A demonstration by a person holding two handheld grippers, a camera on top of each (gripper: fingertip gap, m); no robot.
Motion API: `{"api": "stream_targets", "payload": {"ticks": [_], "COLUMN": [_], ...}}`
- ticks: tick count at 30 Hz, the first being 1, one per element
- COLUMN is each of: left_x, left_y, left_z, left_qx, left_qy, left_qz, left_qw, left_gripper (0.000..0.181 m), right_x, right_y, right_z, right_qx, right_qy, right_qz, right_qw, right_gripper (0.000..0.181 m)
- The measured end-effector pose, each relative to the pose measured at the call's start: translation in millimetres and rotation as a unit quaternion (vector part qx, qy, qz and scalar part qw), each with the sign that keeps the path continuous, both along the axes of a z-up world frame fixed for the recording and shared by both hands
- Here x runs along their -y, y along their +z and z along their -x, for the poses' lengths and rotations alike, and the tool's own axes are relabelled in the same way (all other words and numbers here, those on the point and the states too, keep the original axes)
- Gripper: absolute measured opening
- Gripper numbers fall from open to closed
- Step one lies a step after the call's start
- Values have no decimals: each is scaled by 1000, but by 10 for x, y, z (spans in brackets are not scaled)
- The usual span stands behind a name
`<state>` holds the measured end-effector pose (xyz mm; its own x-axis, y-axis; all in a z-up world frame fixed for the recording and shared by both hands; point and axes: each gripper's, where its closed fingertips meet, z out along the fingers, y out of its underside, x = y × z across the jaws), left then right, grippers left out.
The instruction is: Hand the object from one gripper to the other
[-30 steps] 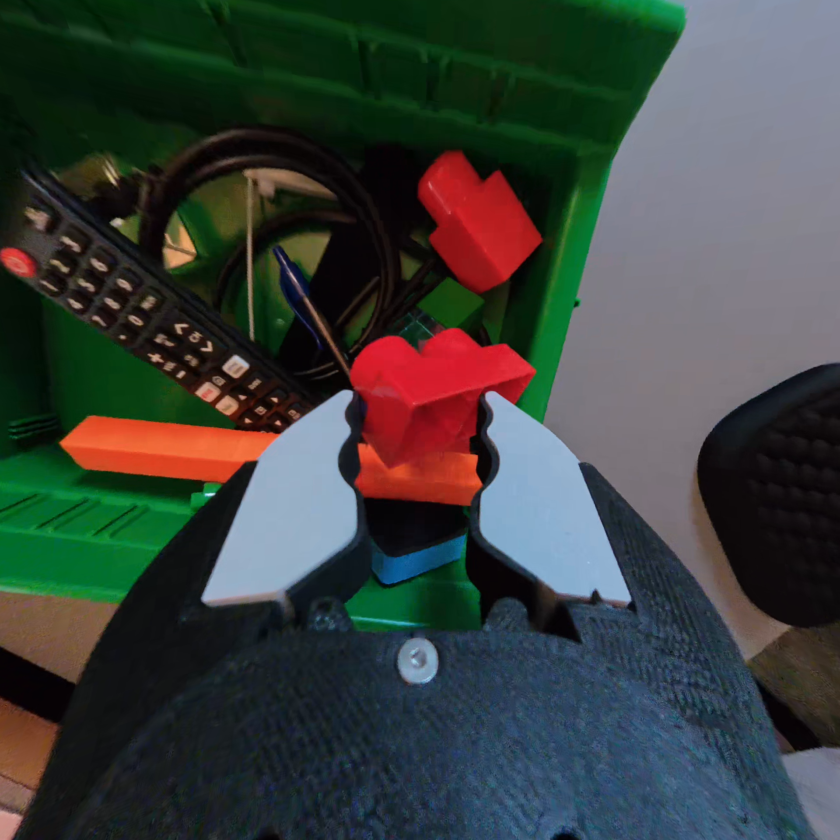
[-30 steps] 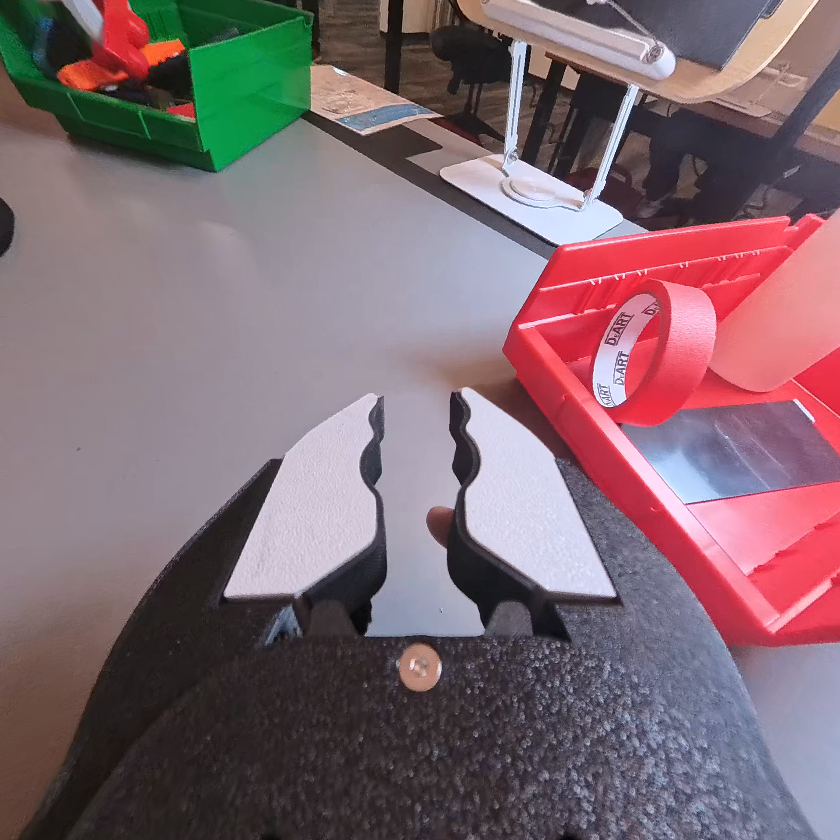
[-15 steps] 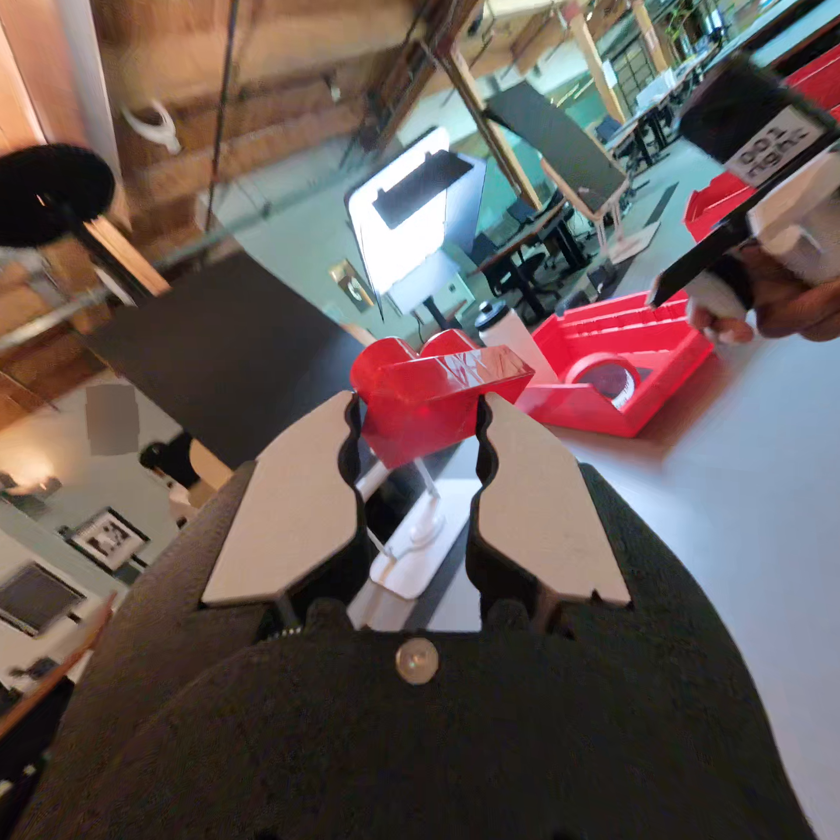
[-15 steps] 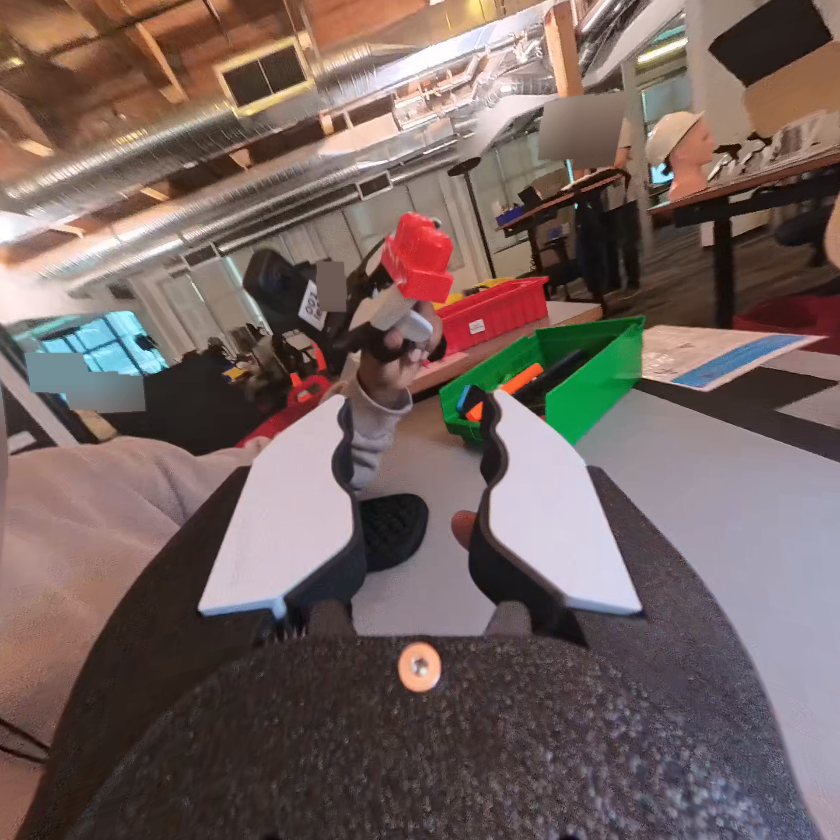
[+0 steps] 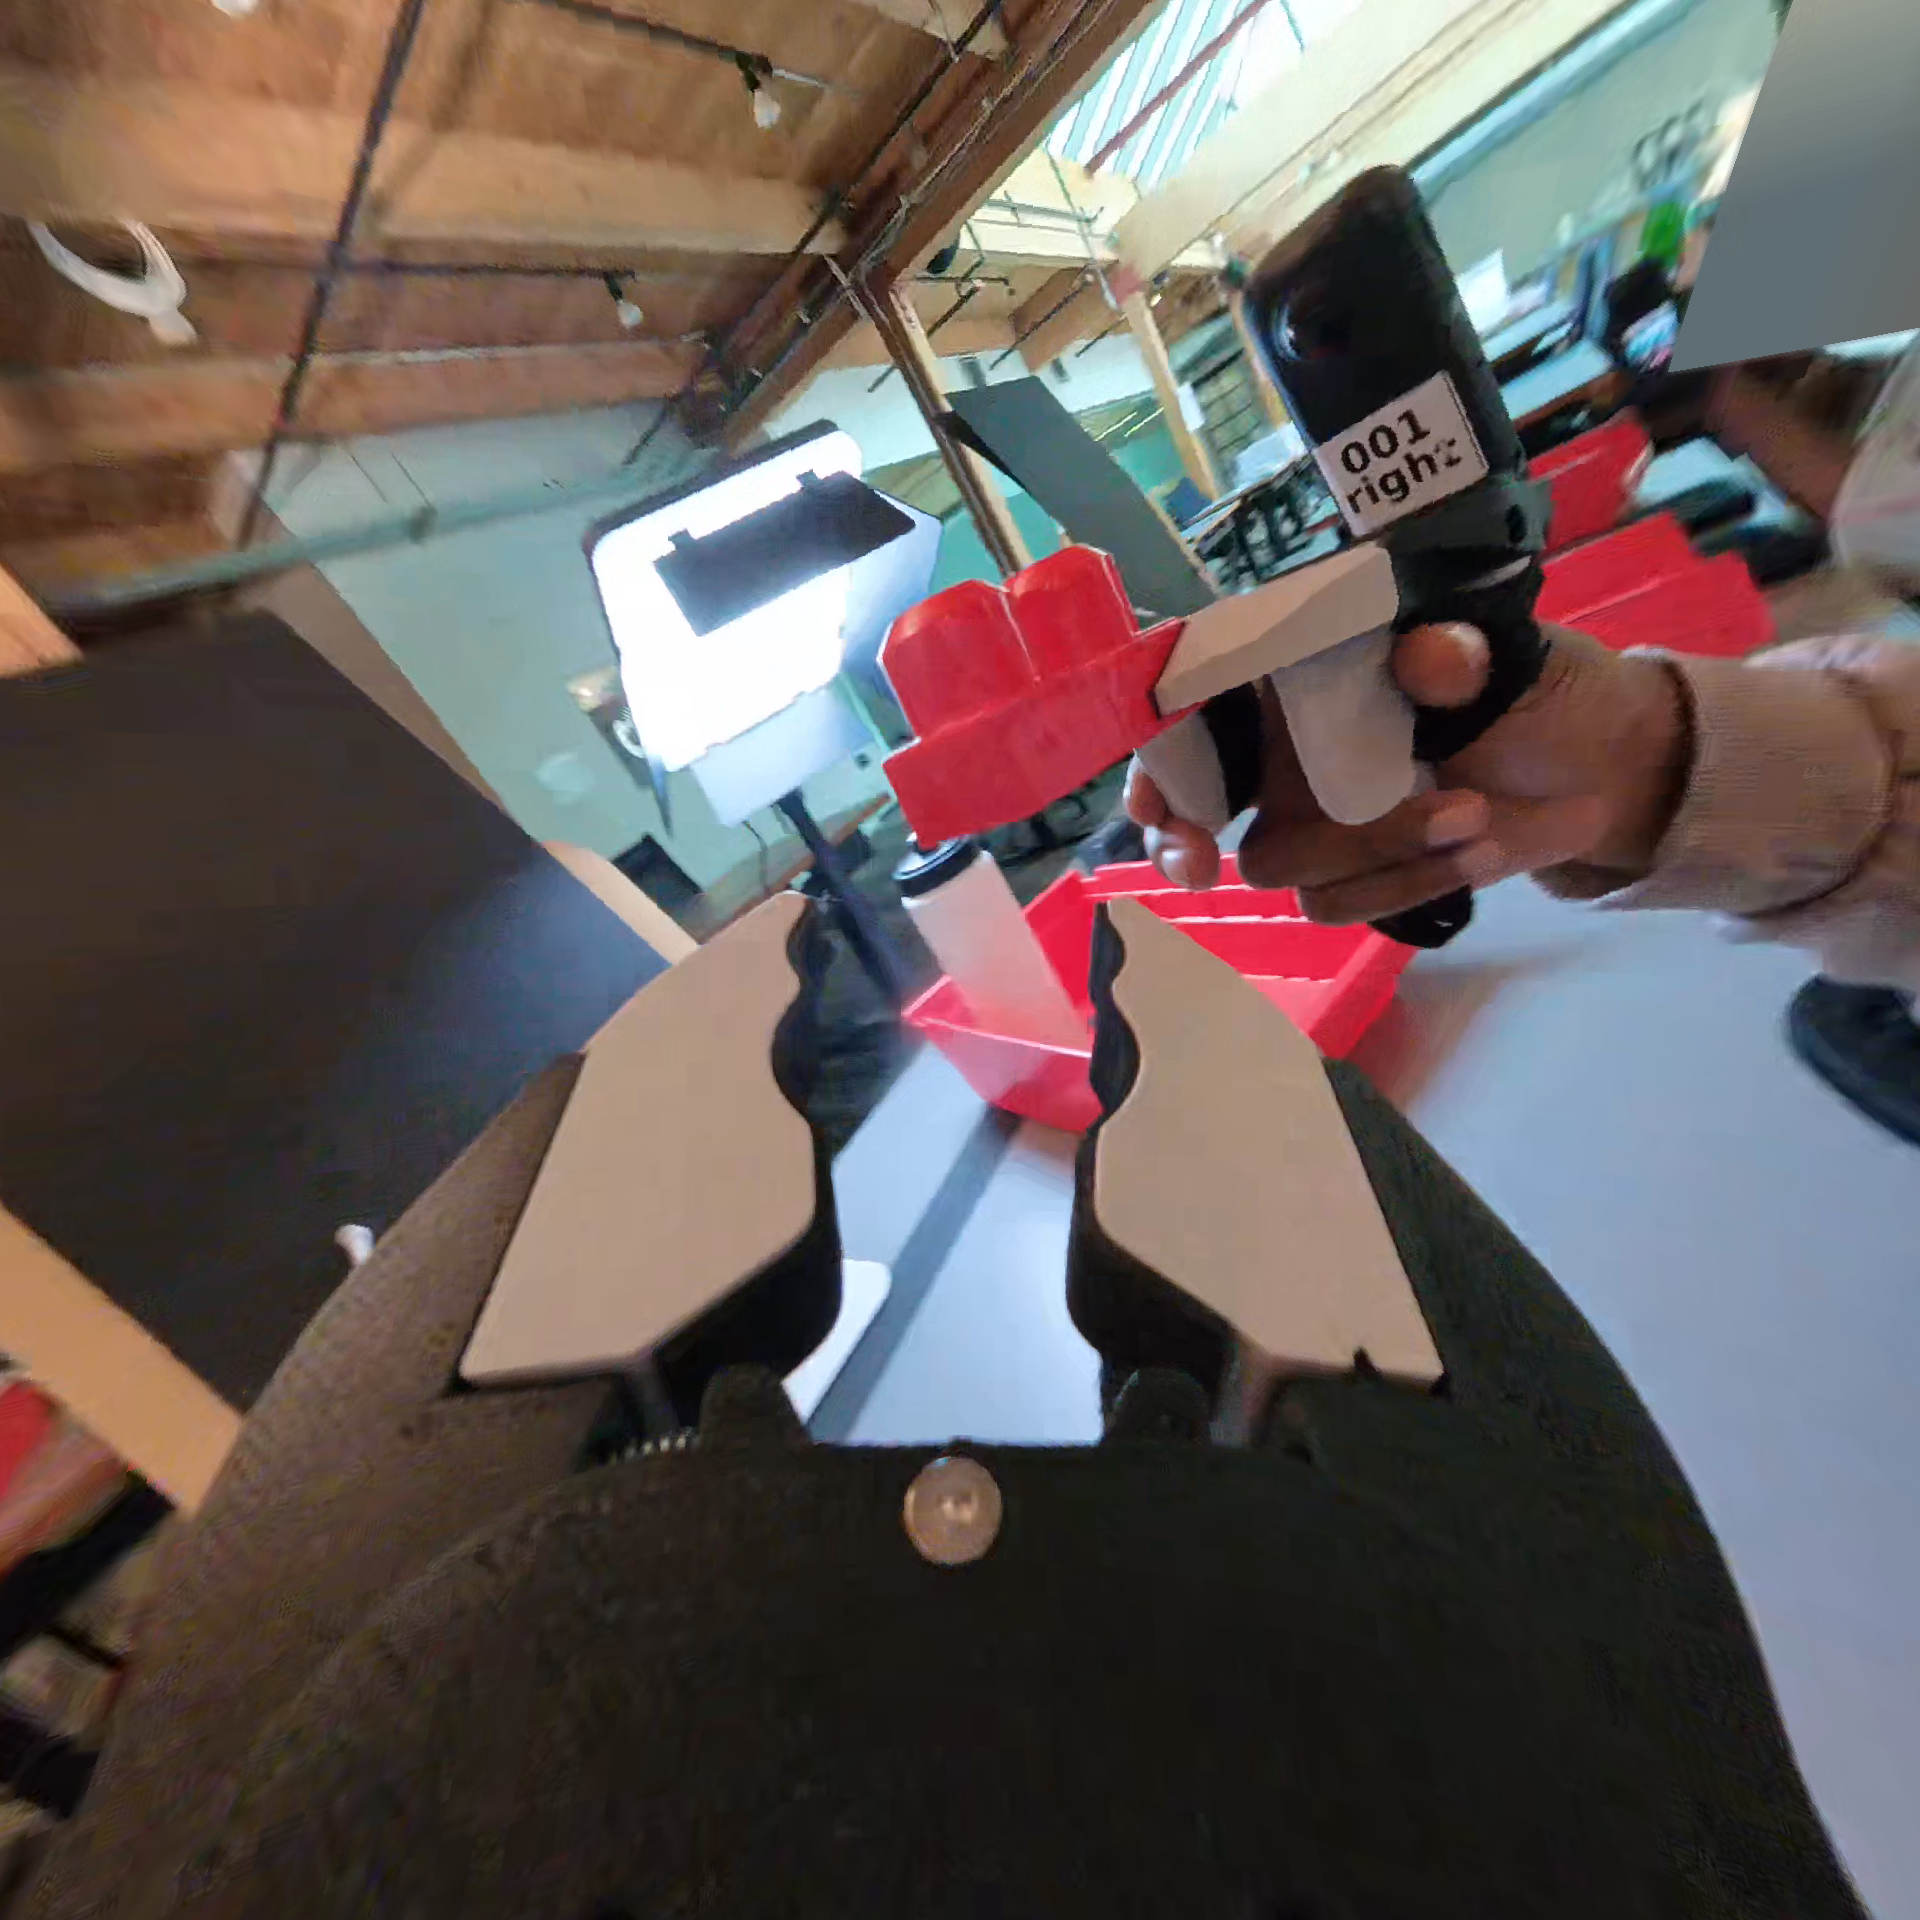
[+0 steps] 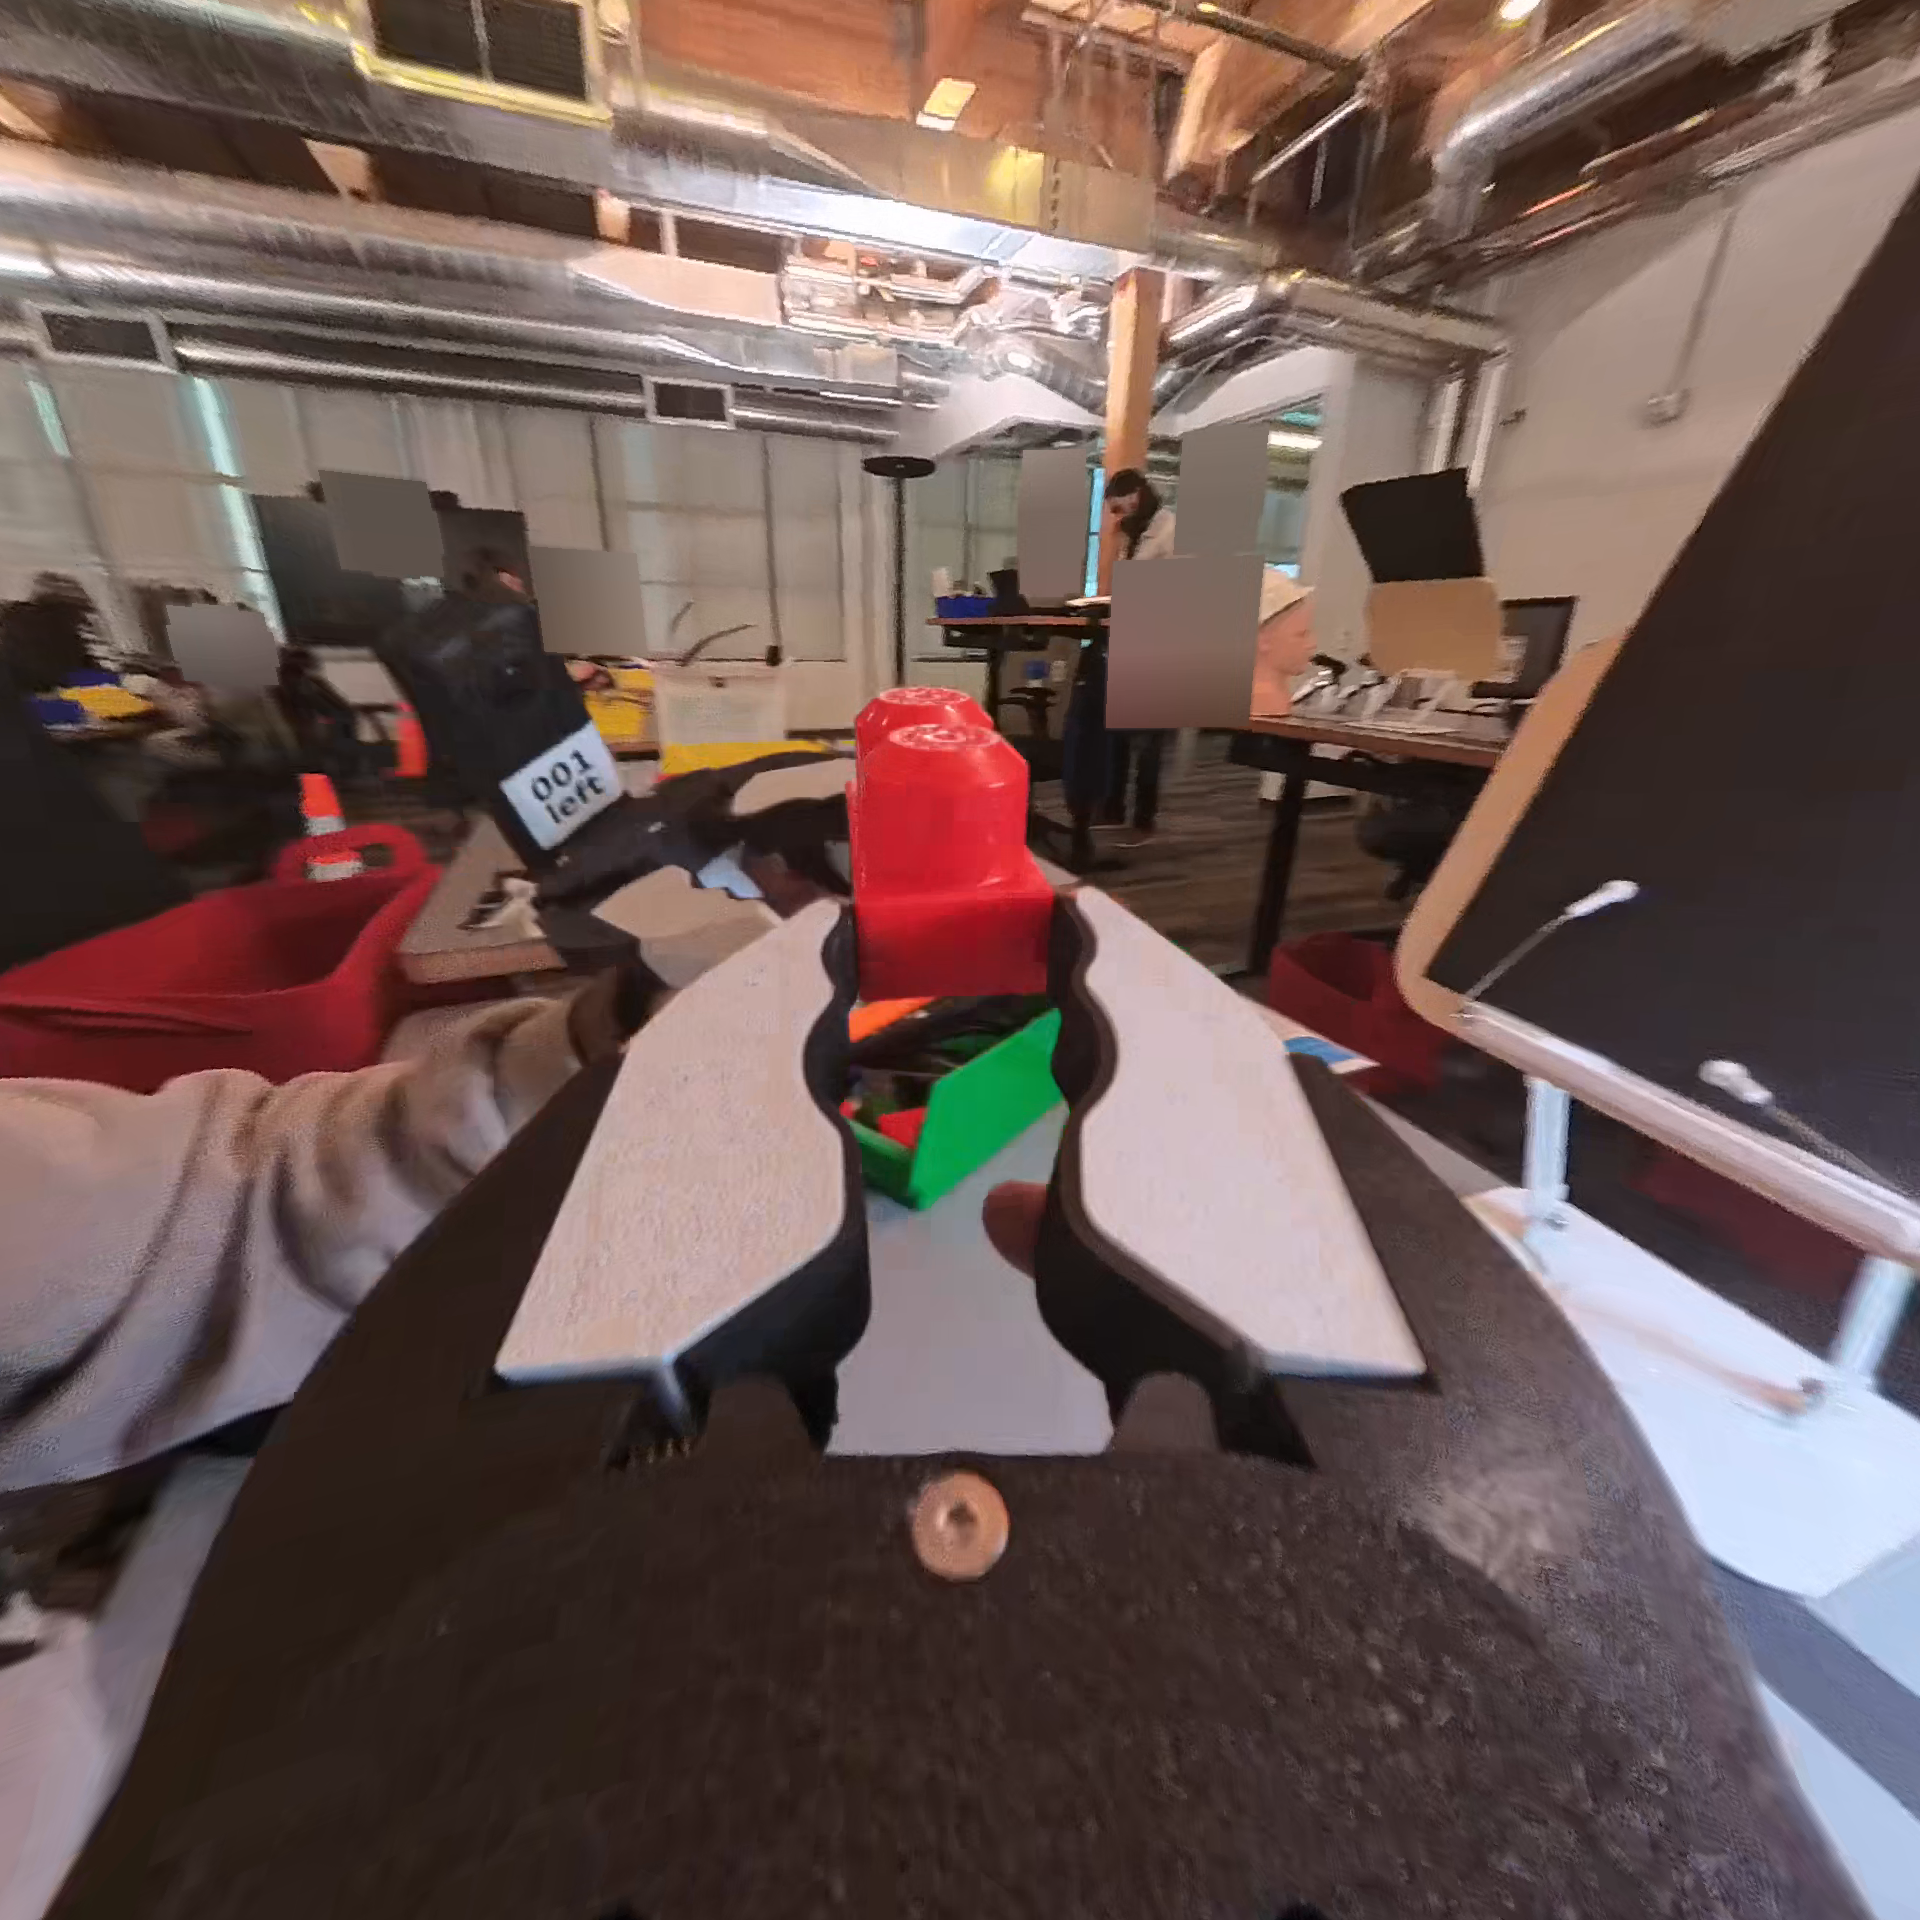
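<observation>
A red two-stud toy brick (image 6: 945, 862) sits between the fingertips of my right gripper (image 6: 951, 925), with both pads pressed on its base. The left wrist view shows the same brick (image 5: 1018, 696) held in the air by the right gripper (image 5: 1174, 675), up and to the right of my left gripper (image 5: 951, 925). My left gripper is open and empty, with its fingertips below the brick and apart from it. It also shows in the right wrist view (image 6: 665, 862), just left of the brick.
A red bin (image 5: 1299, 966) with a white bottle (image 5: 987, 935) stands on the grey table (image 5: 1662, 1247). A green bin (image 6: 977, 1112) of mixed items lies beyond my right fingers. A black board on a white stand (image 6: 1662, 935) is at the right.
Half a second ago my left gripper held the red brick and my right gripper was open. Now the right is shut on the brick, and the brick has left the left grasp.
</observation>
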<state>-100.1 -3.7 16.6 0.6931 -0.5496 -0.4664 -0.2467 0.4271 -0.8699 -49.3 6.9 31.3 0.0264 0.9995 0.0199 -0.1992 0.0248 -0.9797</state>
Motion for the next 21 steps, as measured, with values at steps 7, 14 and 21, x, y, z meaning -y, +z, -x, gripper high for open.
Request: {"api": "stream_targets", "payload": {"ticks": [7,14,21], "left_x": [-45,-155,-223], "left_y": [-5,-136,-246], "left_z": [-92,-152,-50], "left_qx": [184,285,286], "left_qy": [-116,-160,-179], "left_qz": [212,312,325], "left_qw": [953,892,883], "left_gripper": [49,48,29], "right_x": [-288,99,199], "right_y": [-35,-433,-563], "right_z": [-156,245,329], "right_qx": [35,59,73], "right_qy": [-314,-363,-297], "right_qz": [-385,-653,-616], "right_qw": [867,662,726], "right_gripper": [35,35,35]}}
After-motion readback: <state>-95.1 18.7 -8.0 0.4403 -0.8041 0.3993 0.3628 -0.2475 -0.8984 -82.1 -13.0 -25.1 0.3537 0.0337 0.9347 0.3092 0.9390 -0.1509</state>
